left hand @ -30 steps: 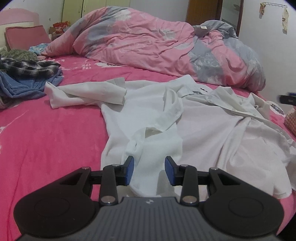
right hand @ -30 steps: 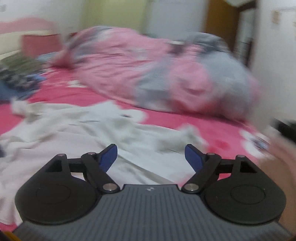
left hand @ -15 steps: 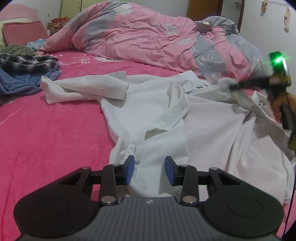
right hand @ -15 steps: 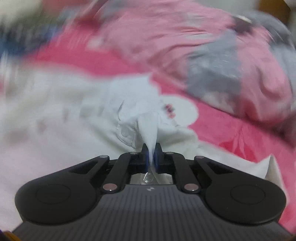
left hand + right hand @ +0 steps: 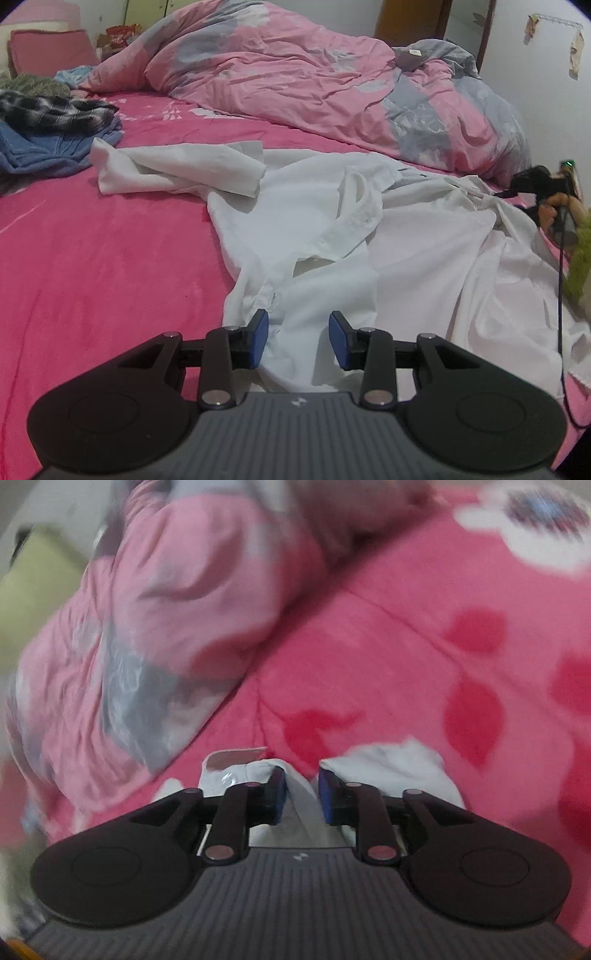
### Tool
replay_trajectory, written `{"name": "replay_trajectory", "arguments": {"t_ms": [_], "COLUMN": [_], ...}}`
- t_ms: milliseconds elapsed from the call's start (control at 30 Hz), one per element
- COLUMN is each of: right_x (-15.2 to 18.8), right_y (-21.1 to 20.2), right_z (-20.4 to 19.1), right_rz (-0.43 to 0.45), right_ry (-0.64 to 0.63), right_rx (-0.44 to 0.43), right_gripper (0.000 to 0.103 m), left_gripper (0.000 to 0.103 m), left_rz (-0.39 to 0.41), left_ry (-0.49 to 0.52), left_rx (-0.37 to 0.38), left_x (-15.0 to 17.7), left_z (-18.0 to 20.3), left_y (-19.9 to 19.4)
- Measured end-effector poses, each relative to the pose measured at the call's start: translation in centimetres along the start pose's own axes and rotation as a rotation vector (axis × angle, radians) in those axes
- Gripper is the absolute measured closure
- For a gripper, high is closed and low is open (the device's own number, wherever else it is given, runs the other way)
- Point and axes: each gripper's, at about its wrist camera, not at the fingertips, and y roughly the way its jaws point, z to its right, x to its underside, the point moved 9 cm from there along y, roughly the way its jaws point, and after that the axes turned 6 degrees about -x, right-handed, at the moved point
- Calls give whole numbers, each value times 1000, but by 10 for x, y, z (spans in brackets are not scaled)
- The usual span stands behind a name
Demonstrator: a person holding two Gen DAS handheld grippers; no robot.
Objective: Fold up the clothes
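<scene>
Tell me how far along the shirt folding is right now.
Barely started. Nothing looks folded: the white button-up shirt lies crumpled on the pink bedsheet. In hand: the left gripper is open around its near edge, the right gripper slightly open with white cloth between its pads. Flattening and every fold remain.

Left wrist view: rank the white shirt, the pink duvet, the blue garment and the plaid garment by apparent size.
1. white shirt and pink duvet: alike; the shirt lies nearer, so unsure.
2. blue garment
3. plaid garment

One white shirt [image 5: 314,221], one duvet [image 5: 295,74], two claws.
</scene>
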Motion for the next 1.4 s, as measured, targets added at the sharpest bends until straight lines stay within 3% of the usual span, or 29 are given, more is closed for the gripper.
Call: {"name": "replay_trajectory", "arguments": {"t_ms": [133, 167, 367, 700, 900, 1233, 1400], "right_x": [0, -2, 3, 80, 156, 324, 368], "right_y": [-45, -60, -169, -308, -305, -217, -219], "right_z": [-3, -5, -30, -87, -124, -129, -140], "right_rz": [61, 77, 120, 19, -140, -519, -572], "right_ry": [0, -6, -37, -177, -224, -214, -277], "right_rx": [-29, -38, -206, -439, -556, -538, -570], "right_gripper": [57, 54, 49, 42, 40, 42, 42], "left_gripper": [59, 57, 51, 41, 32, 30, 31], "left_rz": [-3, 1, 3, 13, -8, -36, -21], "left_ry": [-52, -62, -77, -34, 25, 98, 147], "left_rx": [29, 33, 32, 94, 144, 126, 123], "left_x": [-3, -3, 0, 16, 45, 67, 72], "left_z": [-5, -5, -4, 13, 29, 47, 49], "left_y": [-8, -10, -27, -66, -88, -91, -98]}}
